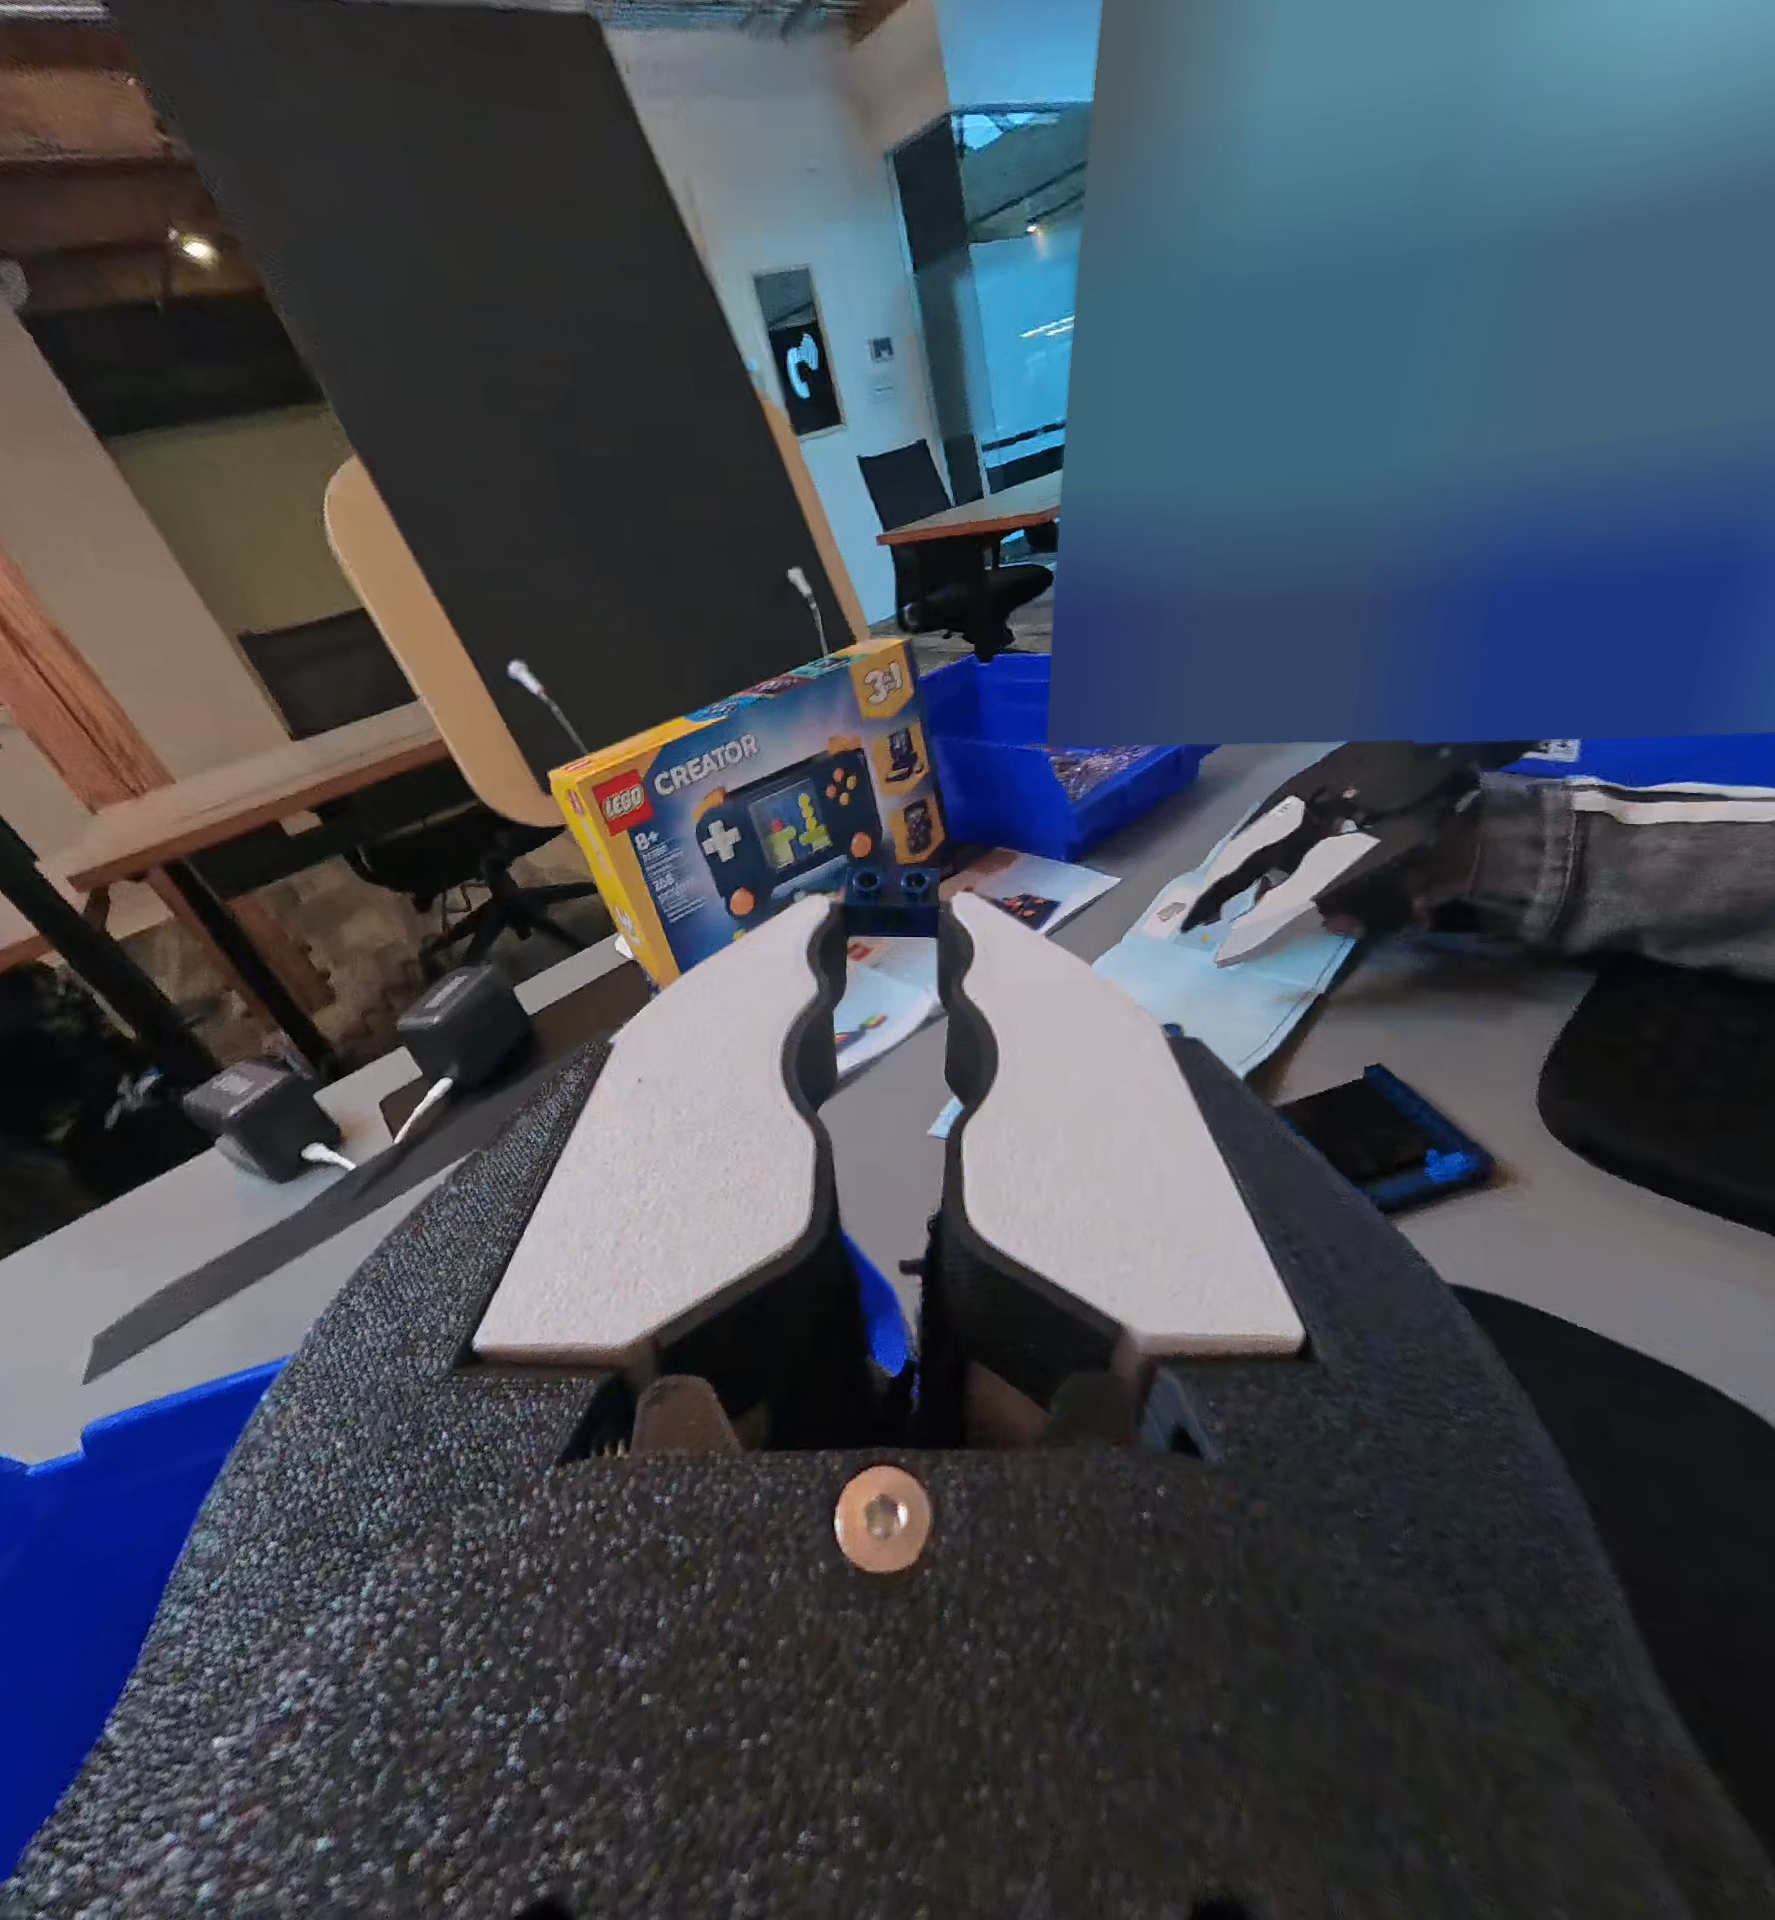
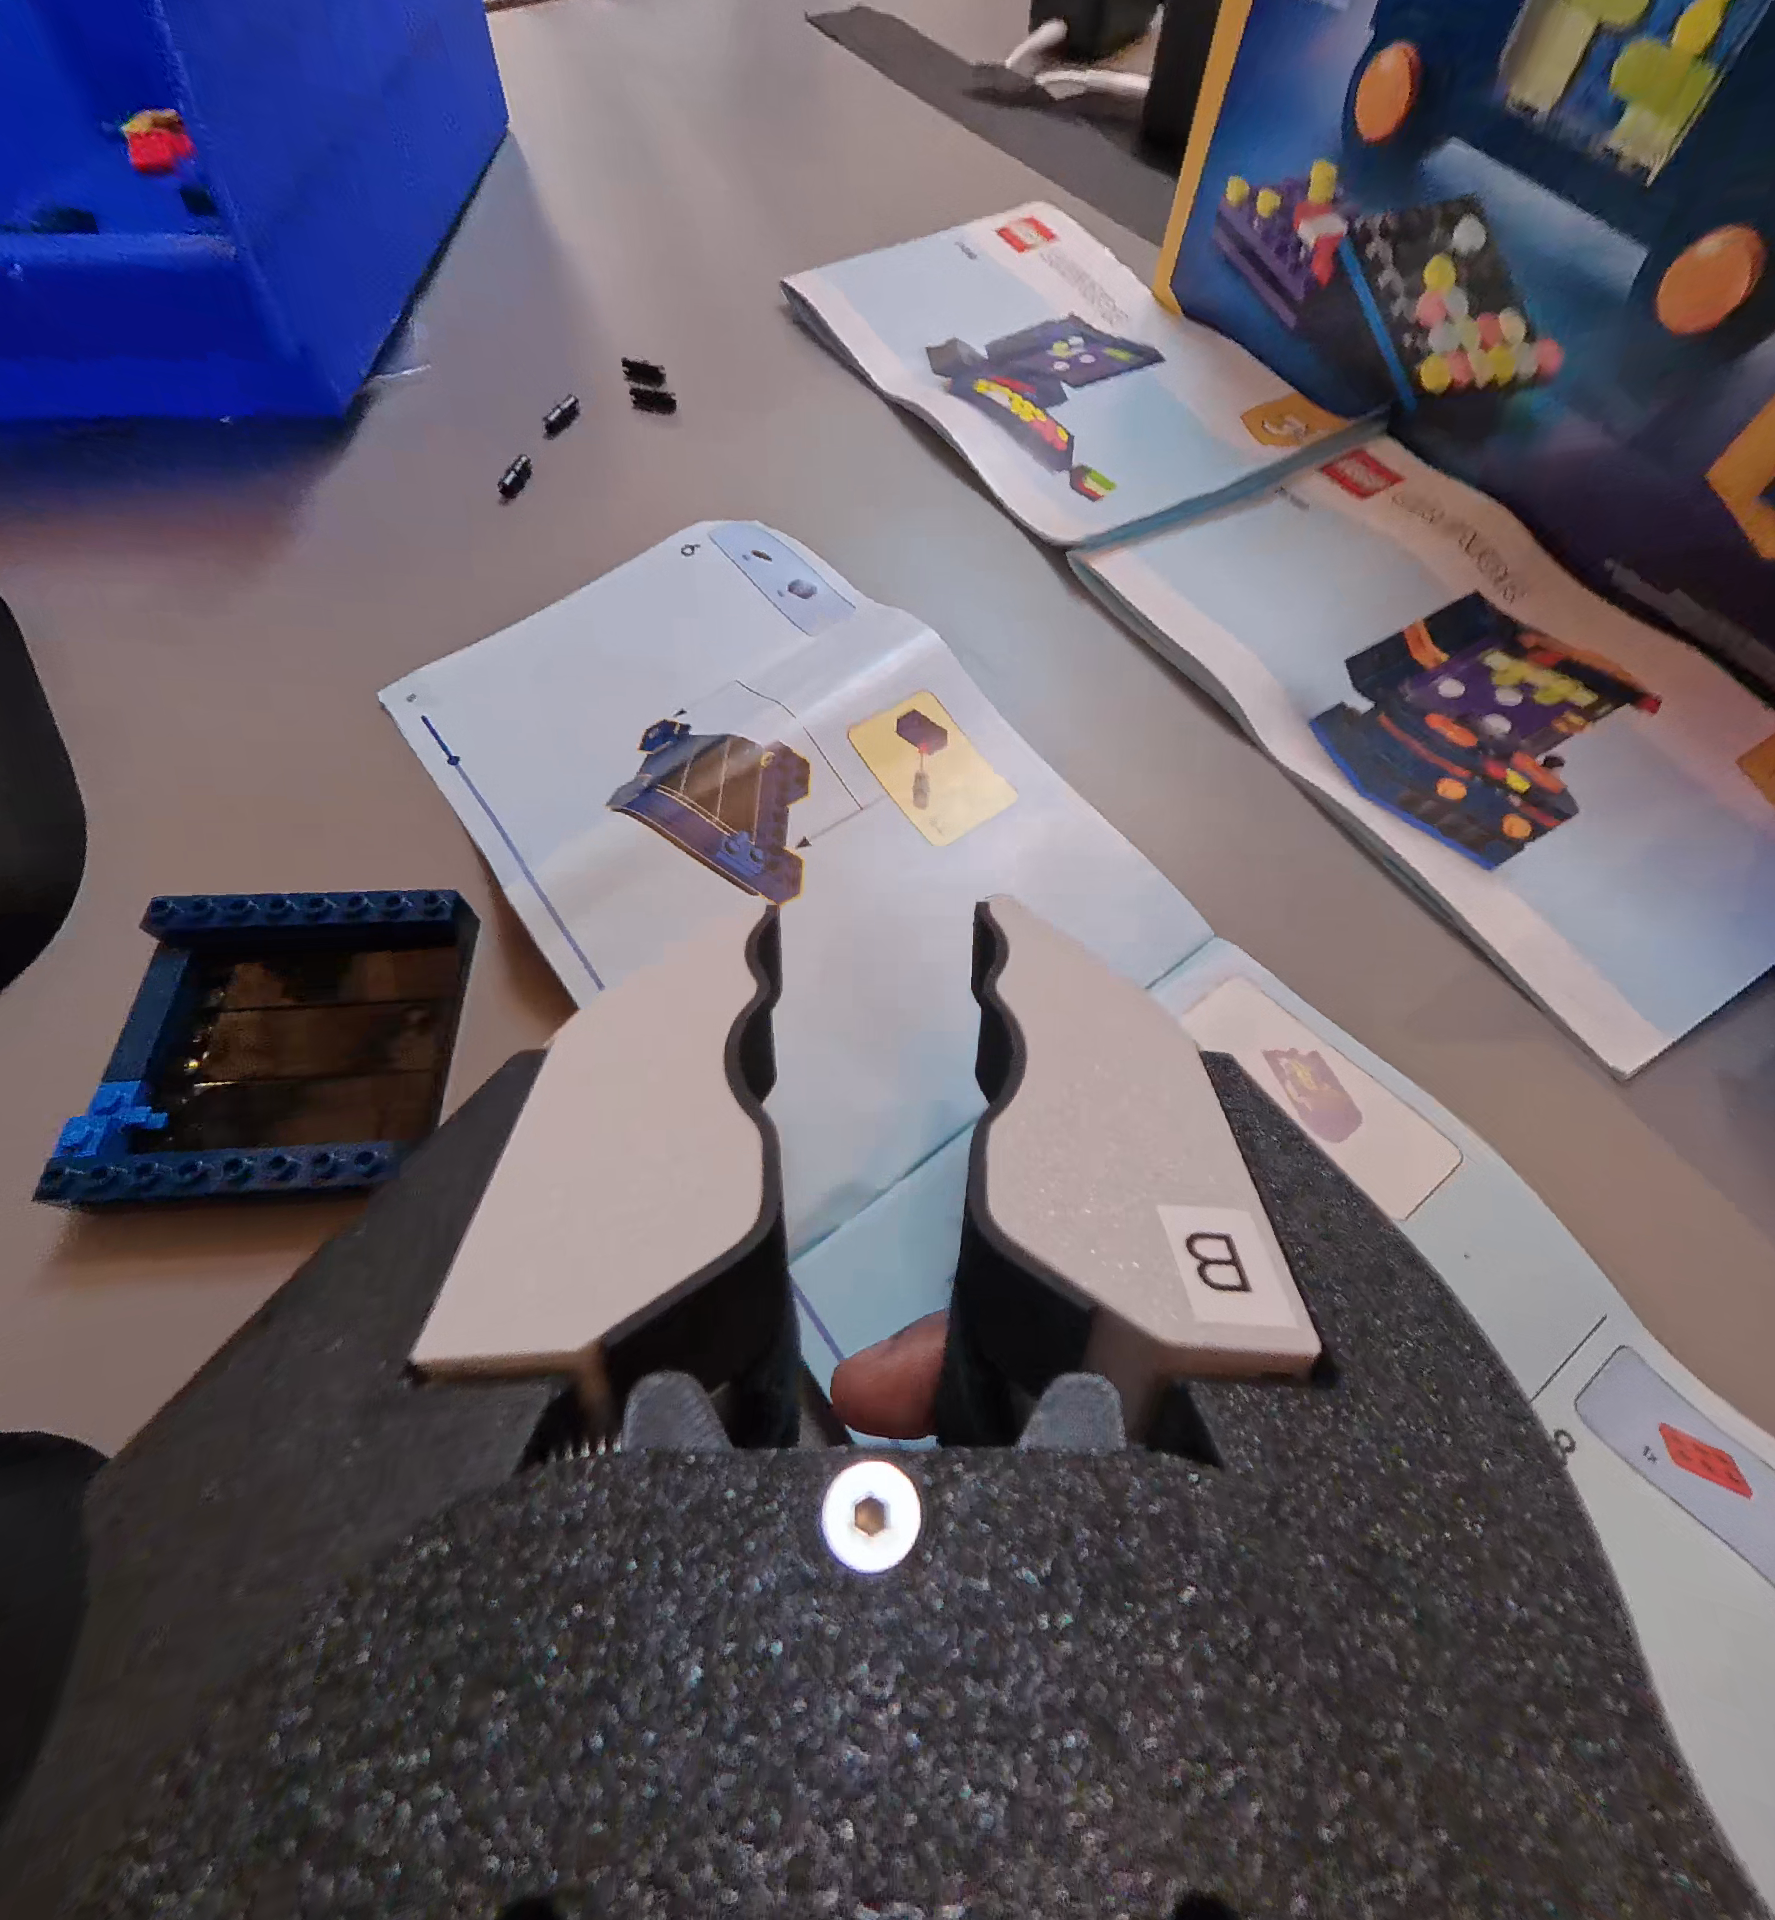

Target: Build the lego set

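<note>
My left gripper (image 1: 891, 912) is shut on a small dark blue two-stud brick (image 1: 891, 896), pinched between its fingertips and held up above the grey table (image 1: 571, 987). My right gripper (image 2: 875, 914) is open with nothing between its pads; it hovers over an open instruction booklet (image 2: 862, 727). In the left wrist view the right gripper (image 1: 1267, 894) shows farther off at the right, over the same booklet. A dark blue and black partly built frame (image 2: 280, 1039) lies on the table left of the right gripper.
A toy set box (image 1: 748, 800) stands behind the left gripper. Two more booklets (image 2: 1059, 384) lie near it. Blue bins (image 2: 197, 208) stand at the table's sides. Several small black pins (image 2: 561, 416) lie loose. Black adapters (image 1: 270, 1122) and a black pad (image 1: 1693, 1091) sit at the edges. Tip to tip, the grippers are about 35 centimetres apart.
</note>
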`<state>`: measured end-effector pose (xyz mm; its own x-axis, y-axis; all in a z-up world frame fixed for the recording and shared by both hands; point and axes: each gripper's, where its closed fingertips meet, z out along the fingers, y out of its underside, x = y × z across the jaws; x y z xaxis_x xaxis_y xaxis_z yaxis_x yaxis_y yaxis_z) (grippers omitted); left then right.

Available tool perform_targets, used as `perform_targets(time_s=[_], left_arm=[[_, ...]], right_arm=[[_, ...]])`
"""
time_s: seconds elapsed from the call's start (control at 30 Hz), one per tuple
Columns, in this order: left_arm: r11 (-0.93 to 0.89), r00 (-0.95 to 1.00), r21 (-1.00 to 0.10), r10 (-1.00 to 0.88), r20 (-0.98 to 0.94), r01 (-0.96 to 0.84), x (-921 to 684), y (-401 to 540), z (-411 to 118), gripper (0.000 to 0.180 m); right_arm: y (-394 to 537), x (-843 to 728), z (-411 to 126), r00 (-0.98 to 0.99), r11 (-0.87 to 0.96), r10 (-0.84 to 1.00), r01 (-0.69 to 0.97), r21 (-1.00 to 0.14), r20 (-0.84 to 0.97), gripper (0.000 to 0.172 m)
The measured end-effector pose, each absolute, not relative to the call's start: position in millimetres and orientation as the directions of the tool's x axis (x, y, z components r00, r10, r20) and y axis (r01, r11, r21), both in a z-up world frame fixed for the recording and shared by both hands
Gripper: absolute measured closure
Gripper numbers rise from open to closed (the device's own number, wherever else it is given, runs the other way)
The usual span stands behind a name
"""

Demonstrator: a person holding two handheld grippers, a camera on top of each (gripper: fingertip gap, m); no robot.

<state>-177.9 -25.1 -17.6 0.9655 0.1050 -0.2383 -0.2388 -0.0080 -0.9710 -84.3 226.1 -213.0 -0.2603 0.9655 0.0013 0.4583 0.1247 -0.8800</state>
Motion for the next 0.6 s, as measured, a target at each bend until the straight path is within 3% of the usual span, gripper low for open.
perform_targets(time_s=[0.2,0.33,0.47,0.6], left_arm=[[0.021,0.968,-0.97,0.064,-0.241,-0.243,-140.4,-22.8,-10.2,0.164],[0.028,0.969,-0.973,0.1,-0.227,-0.23,-117.0,1.8,-32.1,0.165],[-0.104,0.881,-0.932,0.304,-0.363,-0.348,-127.7,31.3,-84.7,0.164],[-0.277,0.814,-0.863,0.302,-0.496,-0.423,-121.9,57.4,-127.8,0.164]], right_arm=[[212.6,-83.8,-199.6,-0.298,0.123,0.954,0.409,-0.904,-0.005,0.138],[183.4,-83.3,-170.0,-0.414,0.049,0.905,0.336,-0.94,-0.101,0.136],[137.6,-69.2,-125.4,-0.552,0.042,0.831,0.171,-0.984,-0.061,0.132],[106.1,-64.4,-102.2,-0.592,0.002,0.806,0.014,-1.0,-0.006,0.141]])
